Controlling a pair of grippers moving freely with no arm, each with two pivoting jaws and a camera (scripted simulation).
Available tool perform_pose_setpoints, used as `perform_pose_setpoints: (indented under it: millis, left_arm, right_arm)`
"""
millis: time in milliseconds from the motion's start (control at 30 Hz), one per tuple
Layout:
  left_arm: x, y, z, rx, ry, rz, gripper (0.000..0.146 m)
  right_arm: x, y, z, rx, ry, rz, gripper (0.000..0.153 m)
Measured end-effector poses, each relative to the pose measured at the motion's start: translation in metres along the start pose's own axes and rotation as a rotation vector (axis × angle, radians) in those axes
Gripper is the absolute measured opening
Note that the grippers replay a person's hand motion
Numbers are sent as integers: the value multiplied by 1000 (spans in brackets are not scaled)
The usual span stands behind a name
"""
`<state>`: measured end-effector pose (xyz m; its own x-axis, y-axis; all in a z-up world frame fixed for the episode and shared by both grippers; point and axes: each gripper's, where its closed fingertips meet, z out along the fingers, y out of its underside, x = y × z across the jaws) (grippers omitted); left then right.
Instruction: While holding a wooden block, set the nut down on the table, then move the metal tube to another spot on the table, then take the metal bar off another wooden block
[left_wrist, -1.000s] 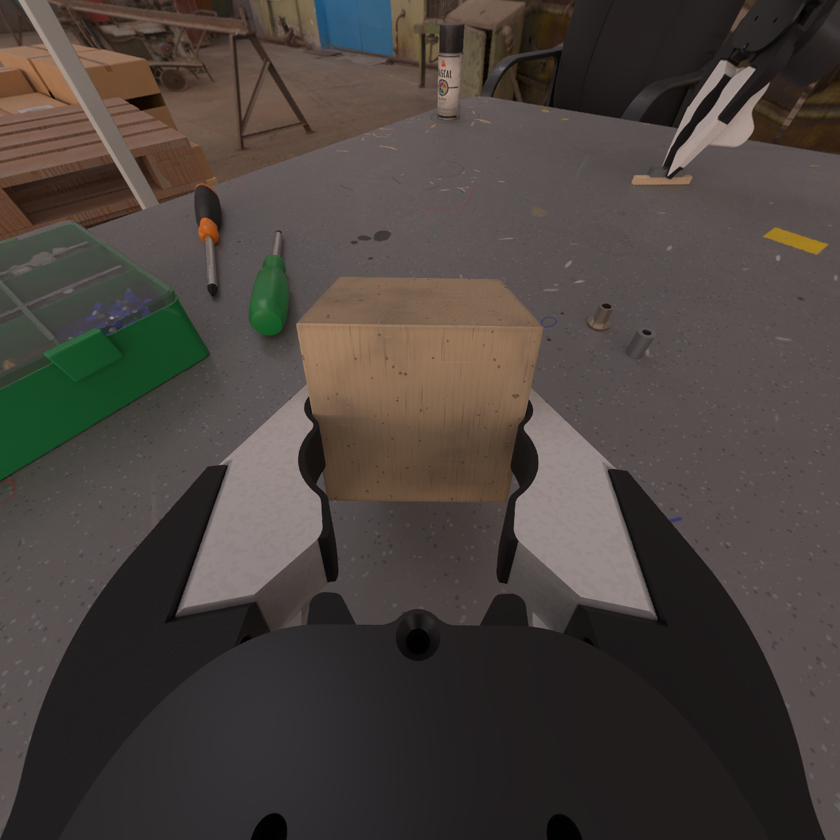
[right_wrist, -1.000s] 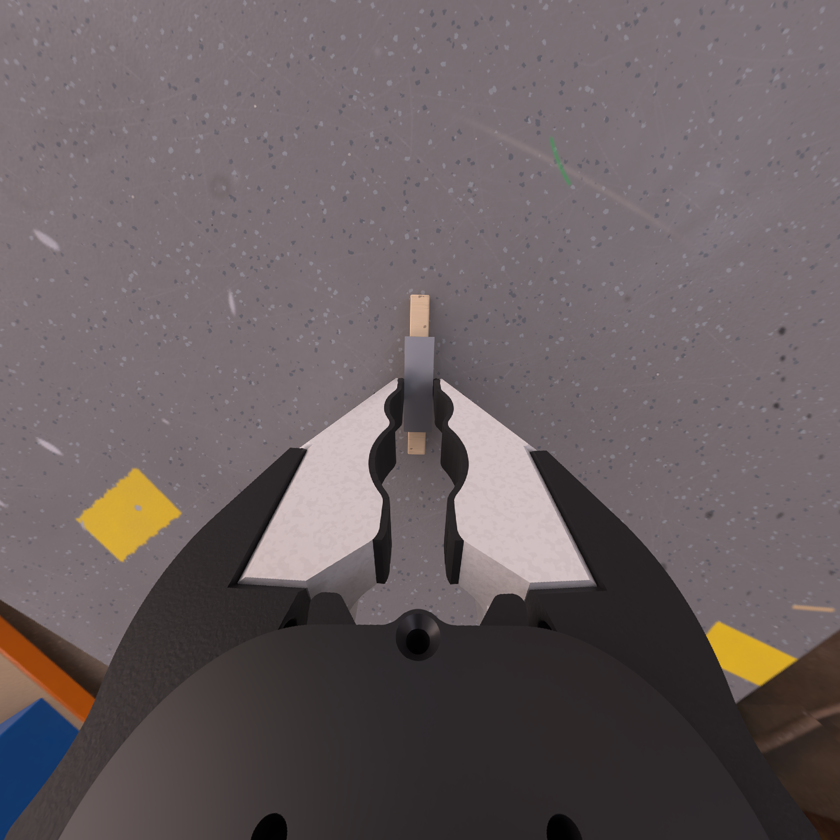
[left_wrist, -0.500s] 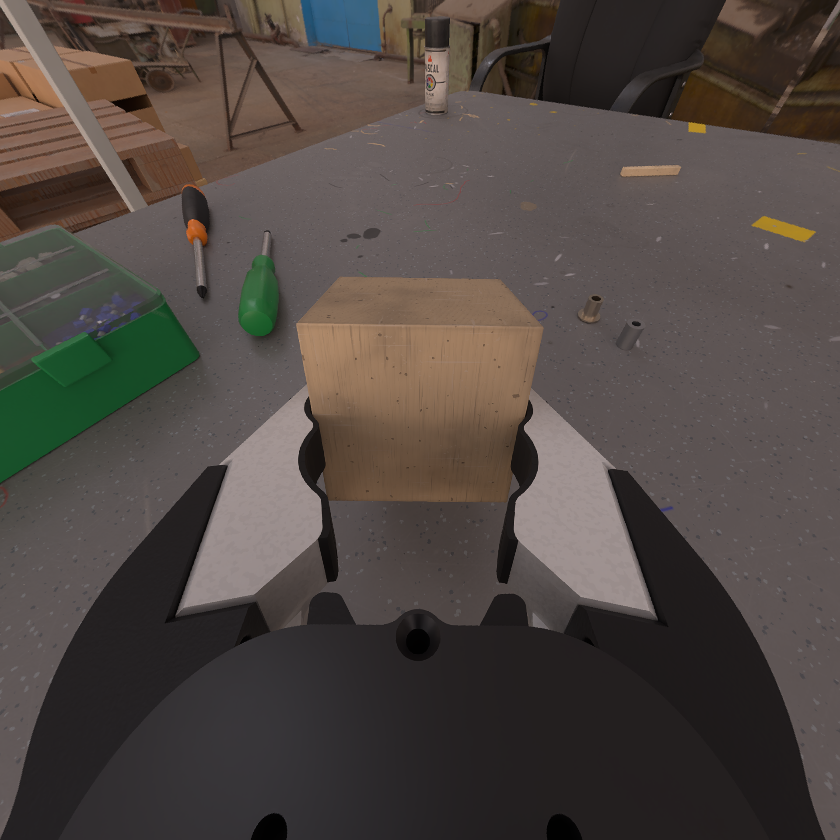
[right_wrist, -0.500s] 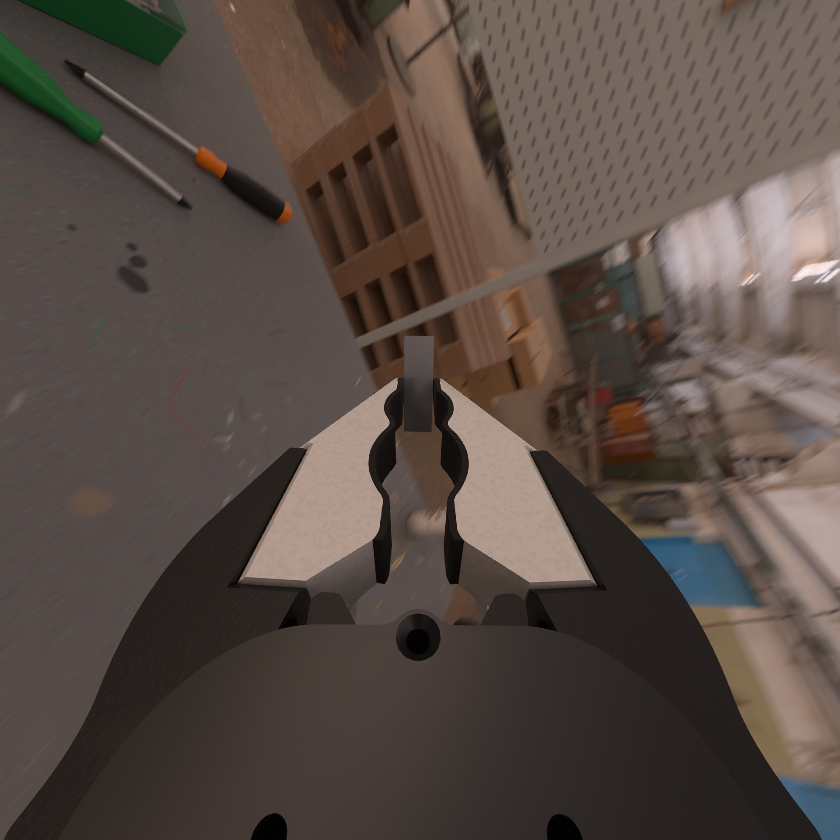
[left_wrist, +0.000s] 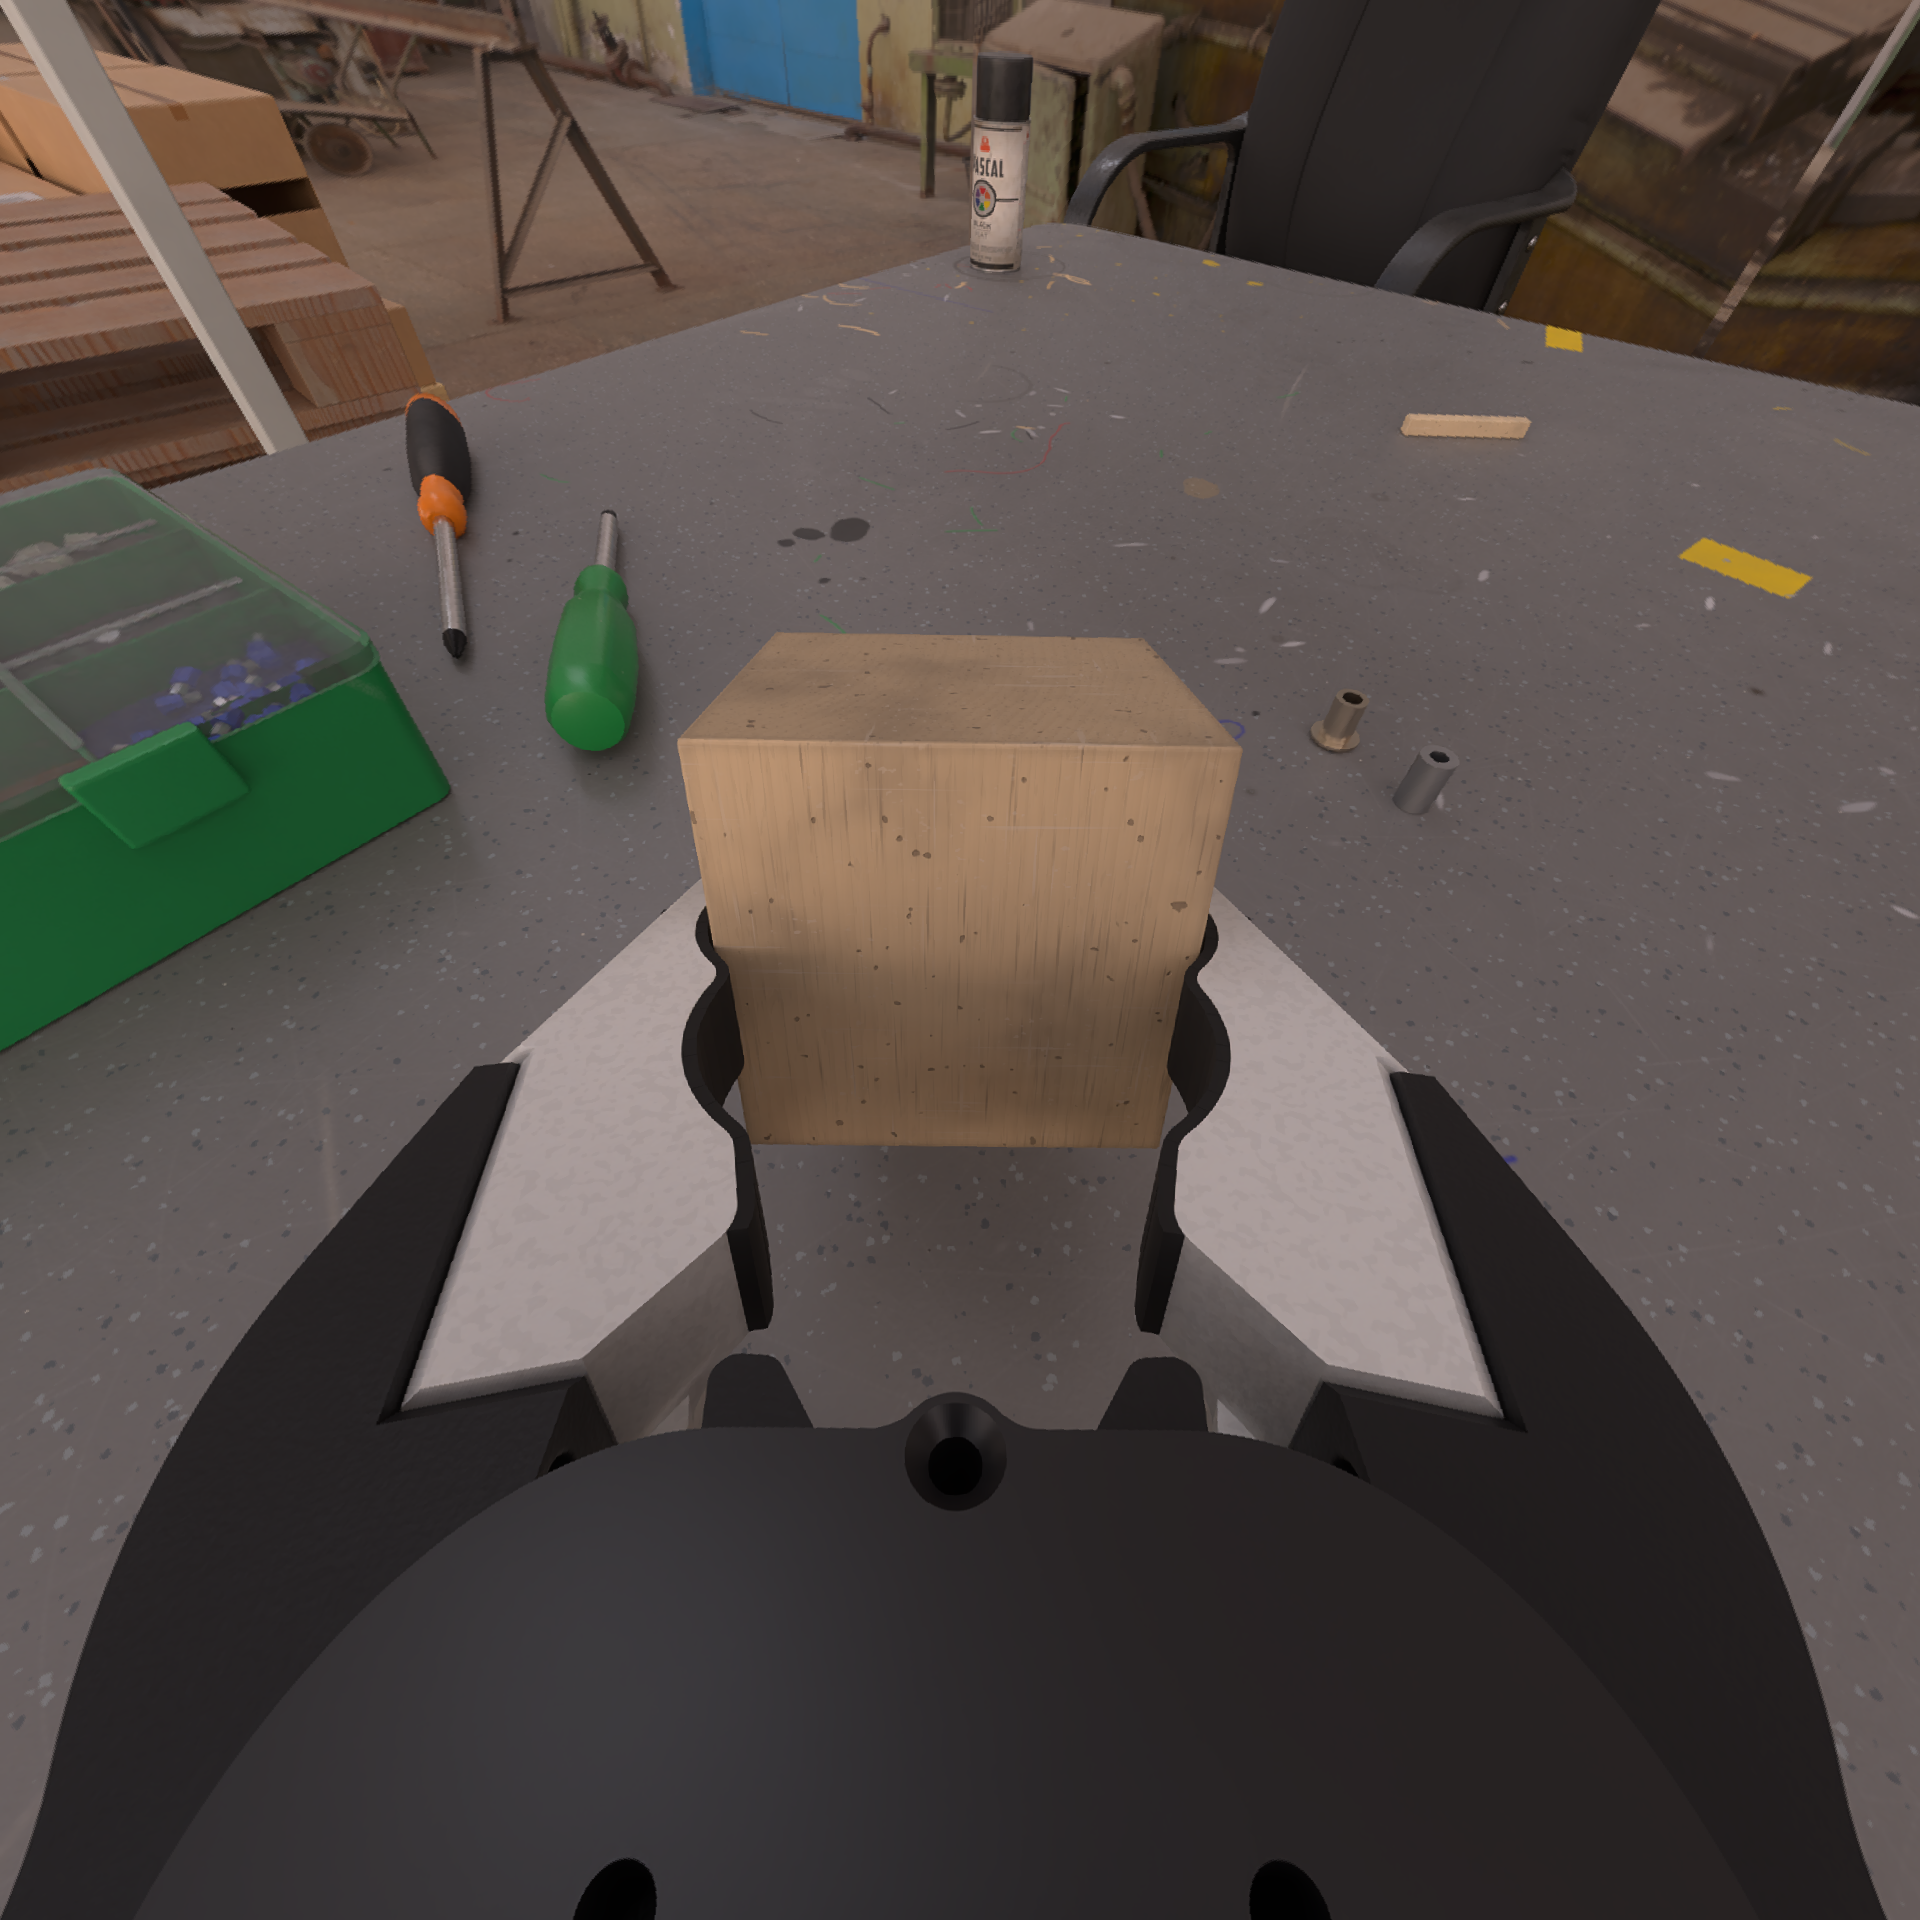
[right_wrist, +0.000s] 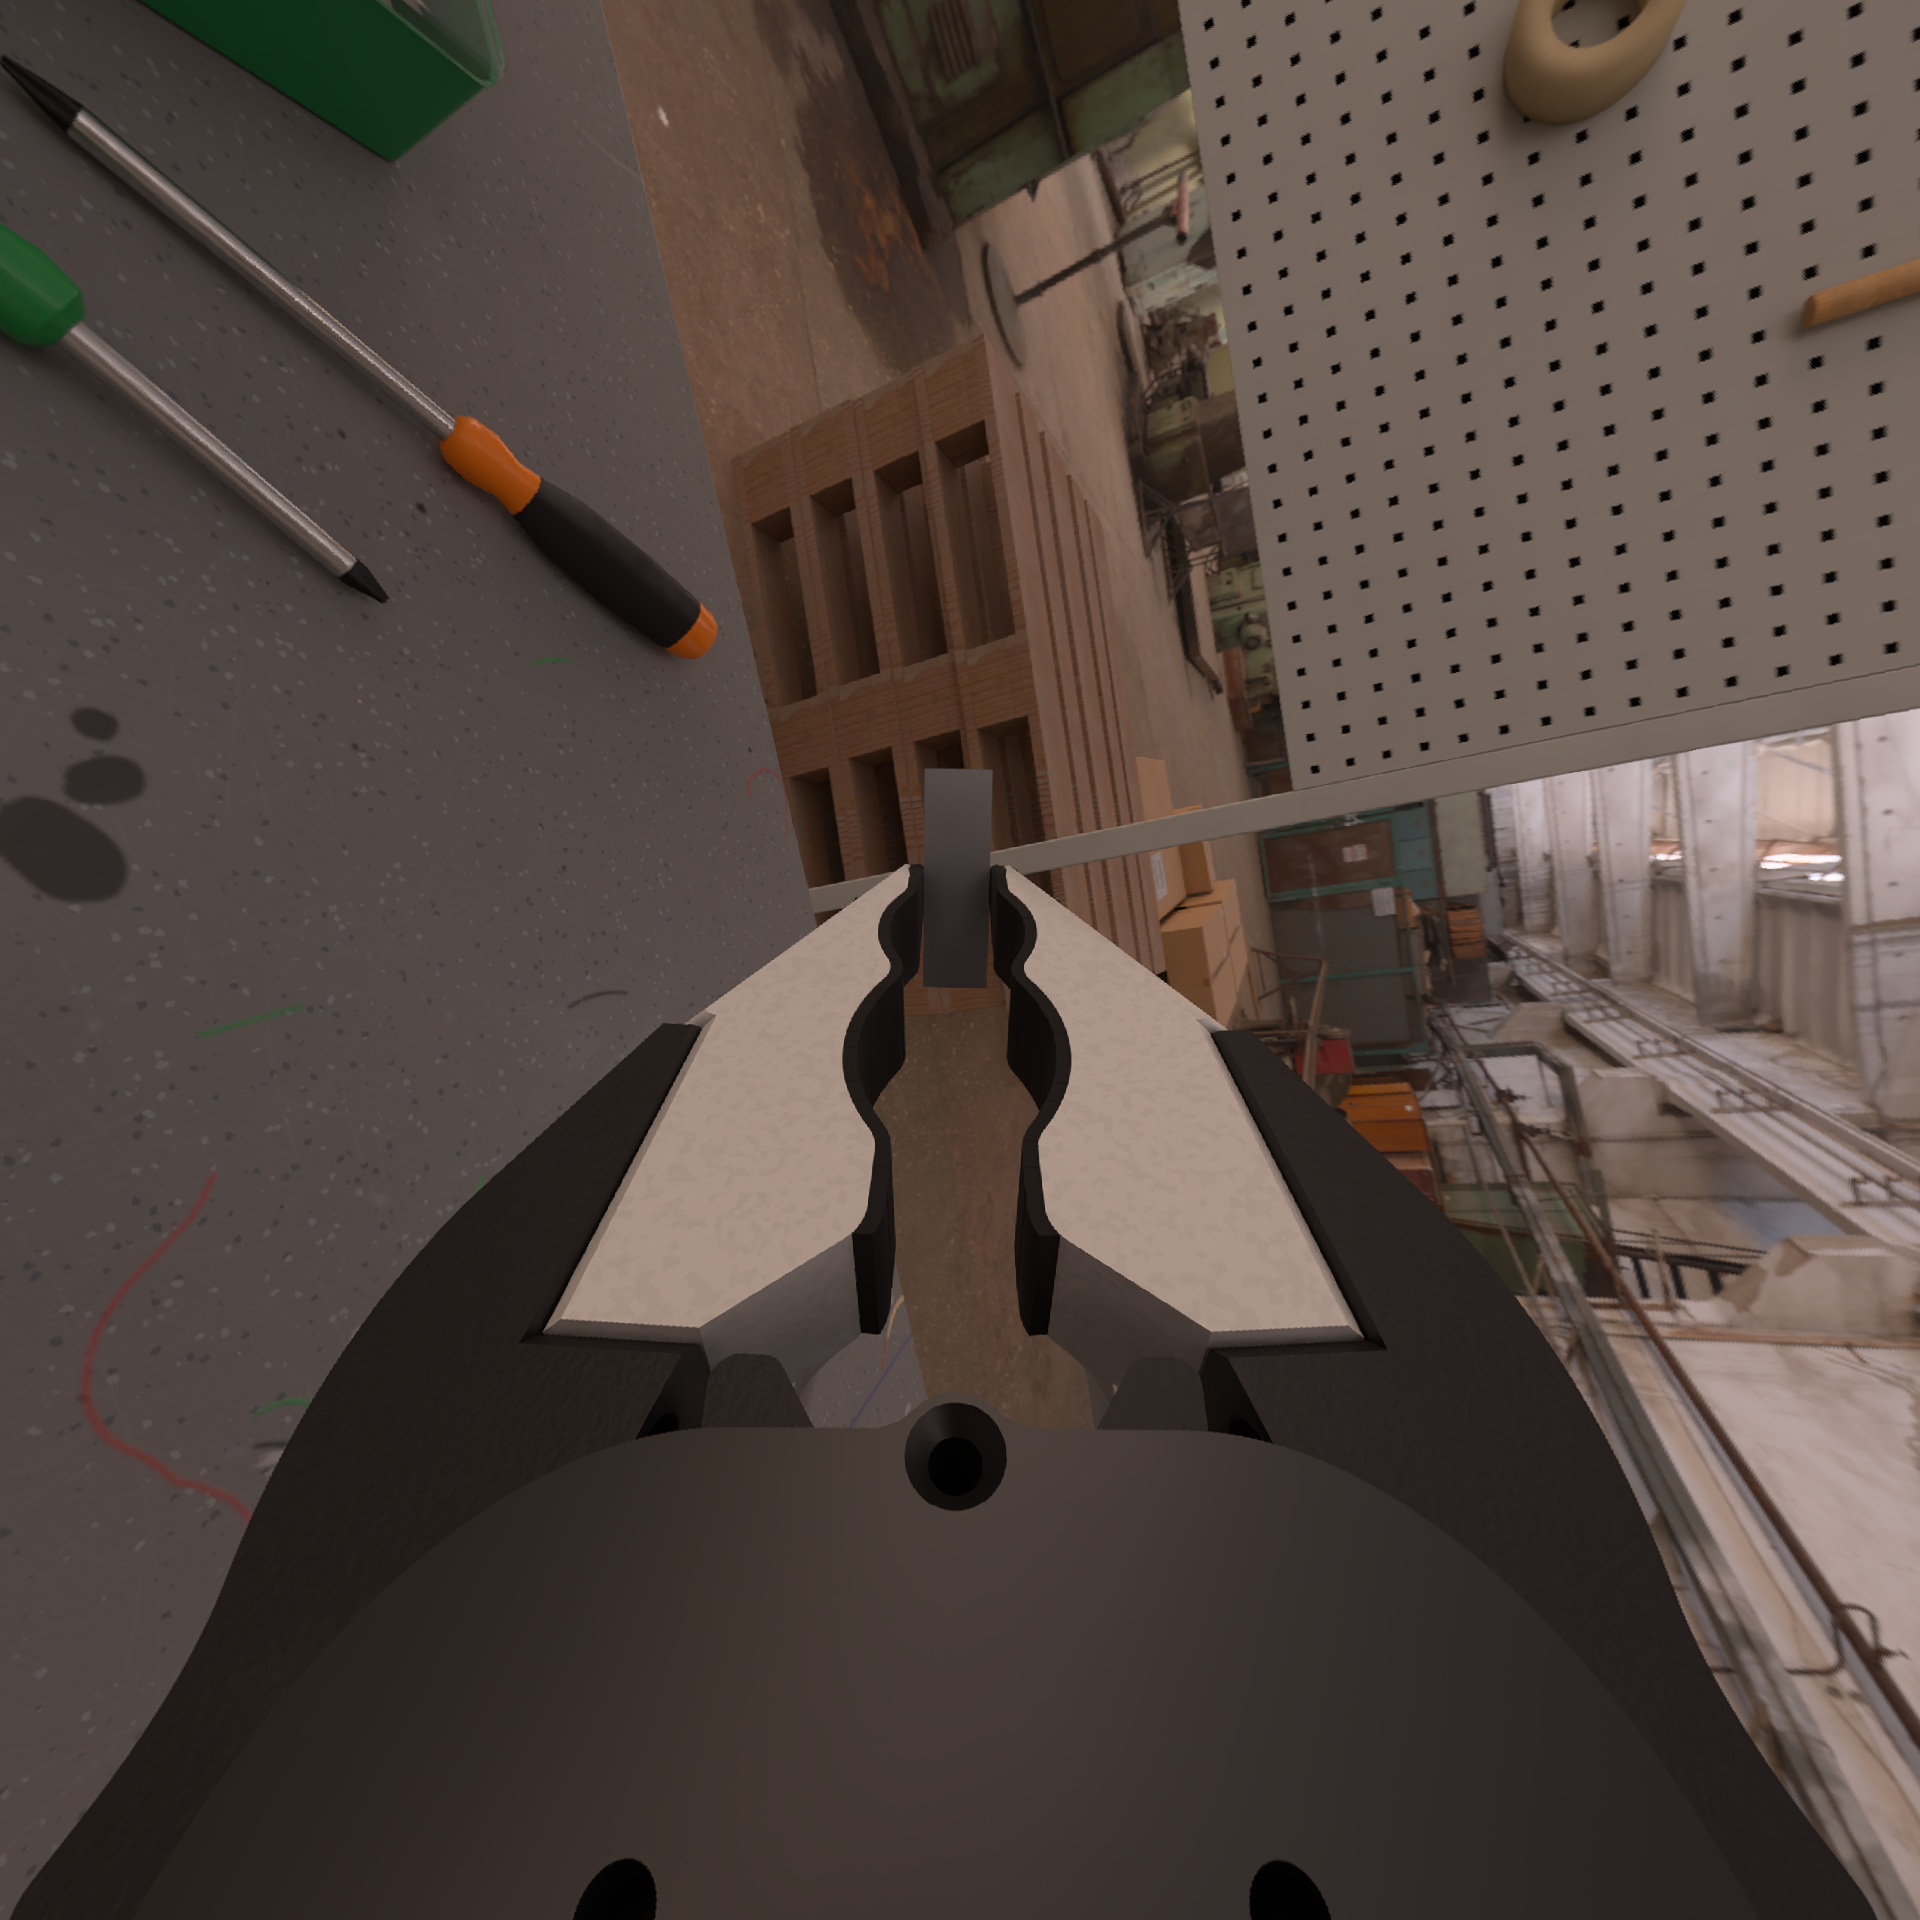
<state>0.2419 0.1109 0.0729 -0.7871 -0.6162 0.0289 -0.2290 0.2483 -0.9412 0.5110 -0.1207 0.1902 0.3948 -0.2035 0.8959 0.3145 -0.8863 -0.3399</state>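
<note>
My left gripper (left_wrist: 956, 925) is shut on a light wooden cube (left_wrist: 961, 883) and holds it above the grey table (left_wrist: 1558, 1039). To its right on the table lie a brass nut (left_wrist: 1340, 719) and a small grey metal tube (left_wrist: 1425, 780). A thin flat wooden block (left_wrist: 1465, 425) lies bare at the far right. My right gripper (right_wrist: 956, 883) is shut on the grey metal bar (right_wrist: 956, 883), tilted on its side in the air past the table's edge. The right gripper does not show in the left wrist view.
A green parts box (left_wrist: 156, 748) sits at the left, with an orange-black screwdriver (left_wrist: 442, 499) and a green screwdriver (left_wrist: 592, 655) beside it. A spray can (left_wrist: 1000, 166) stands at the far edge by a black chair (left_wrist: 1403, 135). A pegboard (right_wrist: 1558, 364) hangs beyond the table.
My right gripper lifted the metal bar off the thin wooden block, swung away and rolled sideways toward the table's edge. It has left the left wrist view. The left gripper drifted slightly.
</note>
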Motion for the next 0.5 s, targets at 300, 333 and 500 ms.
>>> perform_pose_setpoints:
  millis: [300, 333, 500]
  left_arm:
    - [0, 0, 0, 2, 6, -10, 84]
    - [0, 0, 0, 1, 7, -10, 84]
    - [-1, 0, 0, 2, 9, -15, 84]
  right_arm:
    - [1, 3, 13, -12, -66, -36, 12]
    - [1, 4, 14, -16, -69, -44, 12]
    - [4, 4, 15, -20, -84, -60, 12]
